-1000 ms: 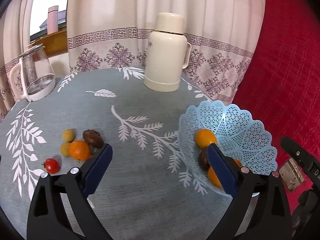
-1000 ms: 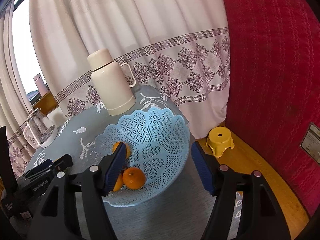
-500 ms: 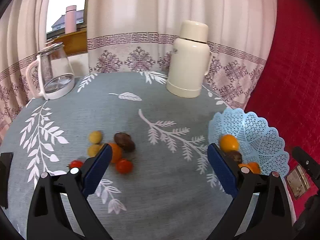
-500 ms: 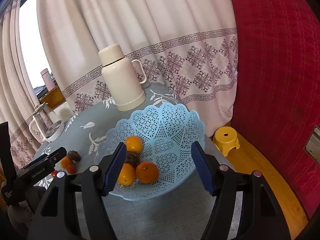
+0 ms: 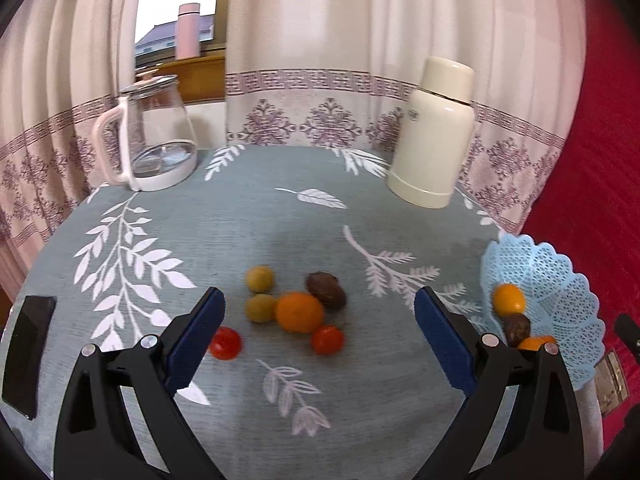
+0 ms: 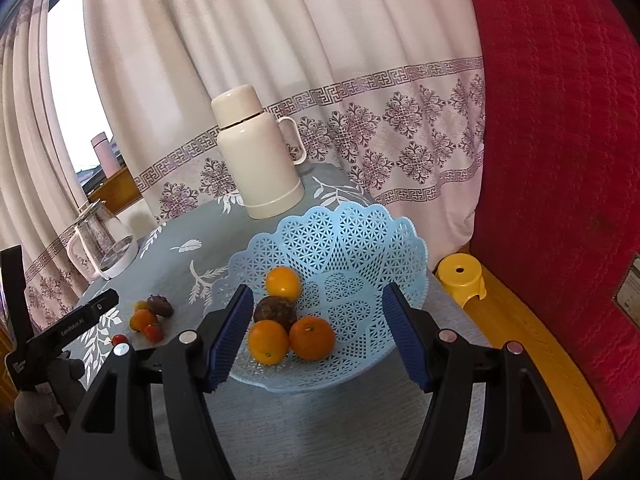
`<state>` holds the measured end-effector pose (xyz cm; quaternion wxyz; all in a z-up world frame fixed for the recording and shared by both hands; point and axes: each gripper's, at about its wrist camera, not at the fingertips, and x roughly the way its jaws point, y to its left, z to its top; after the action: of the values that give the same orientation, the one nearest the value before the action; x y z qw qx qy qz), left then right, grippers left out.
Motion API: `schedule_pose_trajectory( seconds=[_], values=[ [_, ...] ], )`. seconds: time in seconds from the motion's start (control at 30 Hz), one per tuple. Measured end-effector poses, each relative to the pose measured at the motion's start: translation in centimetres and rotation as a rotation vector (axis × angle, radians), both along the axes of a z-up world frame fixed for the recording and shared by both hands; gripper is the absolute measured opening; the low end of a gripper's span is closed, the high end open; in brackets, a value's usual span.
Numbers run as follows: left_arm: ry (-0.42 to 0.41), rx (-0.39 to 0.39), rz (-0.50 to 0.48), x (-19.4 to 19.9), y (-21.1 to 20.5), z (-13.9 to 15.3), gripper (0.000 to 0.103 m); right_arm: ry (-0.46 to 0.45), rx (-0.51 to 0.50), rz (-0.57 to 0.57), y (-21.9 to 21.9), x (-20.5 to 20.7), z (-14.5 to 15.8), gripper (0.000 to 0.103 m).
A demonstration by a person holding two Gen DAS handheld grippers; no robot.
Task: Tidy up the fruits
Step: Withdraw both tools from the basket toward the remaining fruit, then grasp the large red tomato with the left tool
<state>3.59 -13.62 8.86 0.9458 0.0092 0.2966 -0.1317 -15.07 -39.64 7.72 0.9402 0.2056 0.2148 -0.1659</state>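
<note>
— On the table (image 5: 240, 220), what does the left view show alone?
— Two green fruits (image 5: 260, 278), hidden elsewhere. Left tool (image 5: 318, 316) wide, empty.
— And right?
— Yellow stool (image 6: 460, 276); basket (image 6: 360, 232) holding four fruits; right tool (image 6: 318, 312) wide, empty.

Both grippers share one build: the left gripper (image 5: 316, 336) and right gripper (image 6: 320, 334) have glossy black plastic arms forking into two fingers (image 5: 192, 336), each lined with a ribbed blue pad and fixed by round silver screws; white lettering marks a black bar at the left
</note>
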Motion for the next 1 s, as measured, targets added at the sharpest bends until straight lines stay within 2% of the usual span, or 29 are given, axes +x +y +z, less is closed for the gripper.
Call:
schedule_pose_trajectory(
  seconds=[0.4, 0.7, 0.9, 1.0],
  values=[
    [0.036, 0.037, 0.122, 2.4, 4.5, -2.7, 0.097, 0.019, -0.004, 0.053, 1.7, 0.7, -0.6, 0.067],
    [0.079, 0.080, 0.140, 3.7, 5.4, -5.1, 0.096, 0.046, -0.011, 0.100, 3.2, 1.5, -1.4, 0.067],
    [0.119, 0.079, 0.118, 4.3, 5.2, -5.9, 0.081, 0.064, -0.013, 0.123, 3.6, 2.0, -1.9, 0.067],
    [0.159, 0.069, 0.116, 4.7, 5.4, -6.4, 0.069, 0.072, -0.012, 0.133, 3.8, 2.2, -2.2, 0.067]
  ],
)
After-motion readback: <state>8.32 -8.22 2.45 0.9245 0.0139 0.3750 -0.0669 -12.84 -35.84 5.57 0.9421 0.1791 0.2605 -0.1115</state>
